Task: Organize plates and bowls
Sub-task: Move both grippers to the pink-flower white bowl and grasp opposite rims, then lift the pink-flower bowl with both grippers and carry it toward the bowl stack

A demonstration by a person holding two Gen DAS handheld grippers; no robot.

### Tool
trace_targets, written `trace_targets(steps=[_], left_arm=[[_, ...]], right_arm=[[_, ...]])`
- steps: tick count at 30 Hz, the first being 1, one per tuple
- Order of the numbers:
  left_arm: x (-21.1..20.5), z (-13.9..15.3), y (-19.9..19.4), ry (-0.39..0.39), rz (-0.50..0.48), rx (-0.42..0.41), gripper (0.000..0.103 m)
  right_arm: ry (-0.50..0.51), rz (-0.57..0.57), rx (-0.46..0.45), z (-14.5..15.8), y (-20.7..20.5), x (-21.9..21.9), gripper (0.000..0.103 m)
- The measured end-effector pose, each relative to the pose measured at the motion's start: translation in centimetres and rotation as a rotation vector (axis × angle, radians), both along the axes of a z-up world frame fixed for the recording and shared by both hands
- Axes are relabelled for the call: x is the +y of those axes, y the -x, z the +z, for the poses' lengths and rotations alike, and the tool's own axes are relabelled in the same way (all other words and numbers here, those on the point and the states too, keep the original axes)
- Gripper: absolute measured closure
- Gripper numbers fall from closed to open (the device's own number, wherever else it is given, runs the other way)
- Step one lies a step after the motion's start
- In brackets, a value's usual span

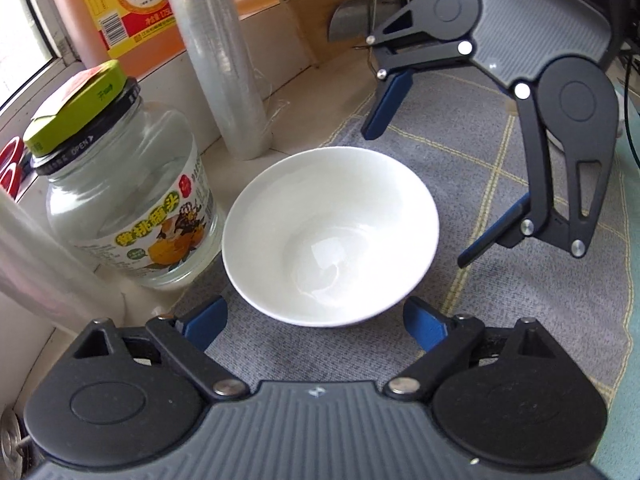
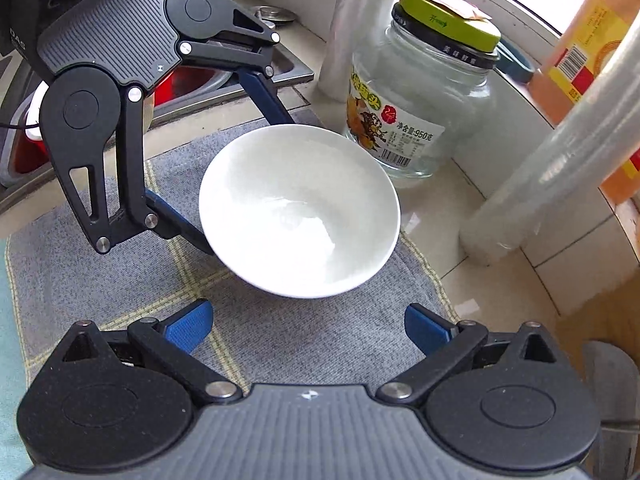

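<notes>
Both jaws apart: the white bowl (image 1: 330, 236) sits on the grey cloth (image 1: 460, 184) between left hand-held gripper (image 1: 316, 328) and right hand-held gripper (image 2: 308, 328). A hasty clamp could knock the glass jar (image 1: 128, 200) just beside it.

A glass jar (image 1: 128, 200) with a green lid stands beside a film roll (image 1: 218, 60) and orange bottle (image 1: 116, 4).

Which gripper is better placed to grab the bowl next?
Left, marginally. The left gripper already has the white bowl rim near its open fingers. The right gripper is also open but stands further back over the grey cloth.
</notes>
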State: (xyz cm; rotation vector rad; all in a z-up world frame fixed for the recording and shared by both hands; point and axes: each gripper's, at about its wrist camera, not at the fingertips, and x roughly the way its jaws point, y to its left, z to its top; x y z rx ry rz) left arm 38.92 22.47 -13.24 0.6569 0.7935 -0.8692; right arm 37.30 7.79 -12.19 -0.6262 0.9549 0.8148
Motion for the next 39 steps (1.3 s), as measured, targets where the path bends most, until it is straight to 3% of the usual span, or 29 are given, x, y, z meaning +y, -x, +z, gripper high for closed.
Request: trace_targets(steps=[4,8,15,20,39], left_arm=[[-0.2,-0.3,0.1,-0.008,-0.066,-0.010,0.012],[-0.3,-0.5,0.2,-0.027,-0.094,-0.033,0.016],[-0.2,-0.4,0.3,-0.051,-0.140,-0.069,0.016],[-0.1,-0.1,1.0,-0.065,-0.175,-0.090,0.018],[-0.6,2.1,3.9,-0.069,-0.191,-0.137,0.019]], right_arm=[[-0.009,0.049,-0.001,-0.4,-0.6,0.3,0.000],[-0.023,0.089,-0.013,-0.5,-0.8,0.5,0.007],[-0.039,0.128,-0.036,-0.2,-0.8,0.5,0.007],[-0.058,0.147,-0.045,0.3,-0.6,0.5,0.013],[-0.071,0.116,-0.073,3.7,2.9,-0.8,0.014]])
